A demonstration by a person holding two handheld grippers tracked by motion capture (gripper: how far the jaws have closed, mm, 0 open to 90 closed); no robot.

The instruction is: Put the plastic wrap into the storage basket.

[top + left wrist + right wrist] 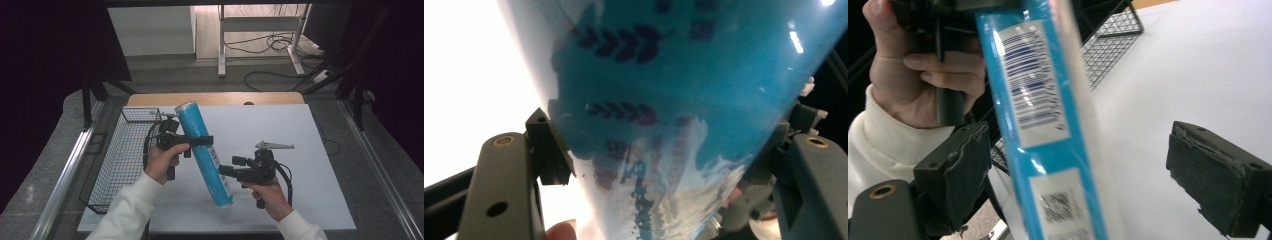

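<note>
While tilted: the blue tube (204, 154) leans over the desk (300, 150), top toward the far left corner, foot near the front edge.
Left fingers (200, 141): I clamp the tube's upper part.
Right fingers (1098, 185): spread wide around its lower part, not pressing.
Wire basket (122, 155): along the left edge.

The high view looks forward and down on the white table (280, 150) from above the person's side. Each gripper view rides close behind its own jaws. All three share the blue tube (204, 152) (684, 100) (1043, 125), which is very near in the left gripper view.
</note>
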